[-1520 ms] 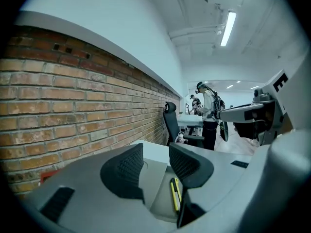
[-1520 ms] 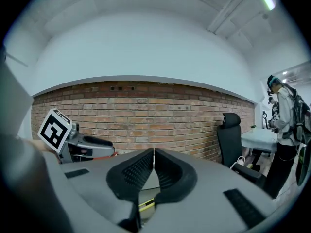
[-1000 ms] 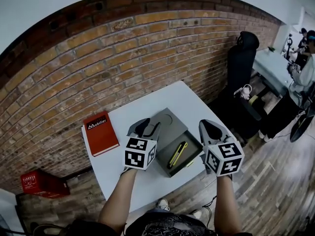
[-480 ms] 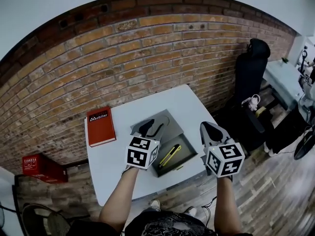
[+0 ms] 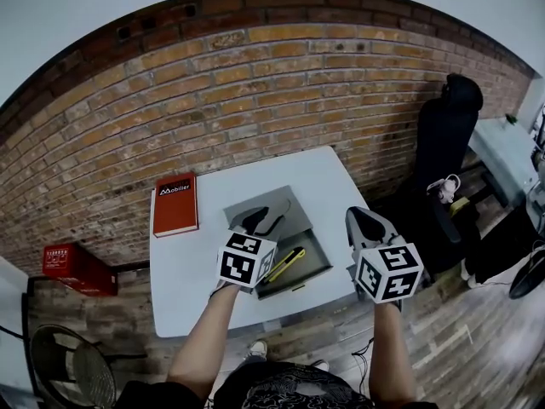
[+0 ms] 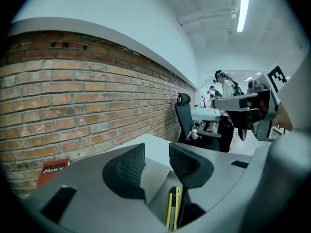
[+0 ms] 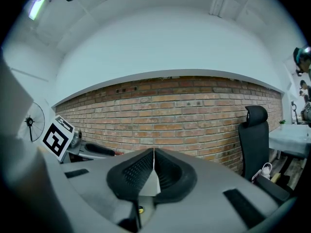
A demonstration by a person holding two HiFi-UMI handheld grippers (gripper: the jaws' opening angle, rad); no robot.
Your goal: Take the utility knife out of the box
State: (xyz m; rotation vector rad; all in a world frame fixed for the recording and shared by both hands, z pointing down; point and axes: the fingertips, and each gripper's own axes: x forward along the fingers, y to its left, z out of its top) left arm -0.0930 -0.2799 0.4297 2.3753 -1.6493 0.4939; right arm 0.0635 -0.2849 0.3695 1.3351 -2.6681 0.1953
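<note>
A yellow utility knife [image 5: 287, 263] lies inside an open grey box [image 5: 317, 254] on the white table [image 5: 187, 271]; the box's lid [image 5: 294, 204] lies flat behind it. My left gripper [image 5: 261, 221] hovers over the lid's near edge, just left of the knife. Its jaws are open with nothing between them. In the left gripper view the gap between the left gripper's [image 6: 157, 165] pads is clear, and the knife [image 6: 172, 208] shows low down, just right of it. My right gripper [image 5: 366, 222] hangs at the box's right side, over the table's edge. The right gripper [image 7: 153, 155] is shut and empty.
A red book [image 5: 174, 204] lies at the table's far left corner. The brick wall [image 5: 281, 83] runs close behind the table. A black office chair [image 5: 447, 139] stands to the right. On the floor at the left sits a red box [image 5: 75, 269].
Both grippers have drifted a little across the table. The left one now hangs over the lid rather than beside the box. Neither gripper's jaws have changed.
</note>
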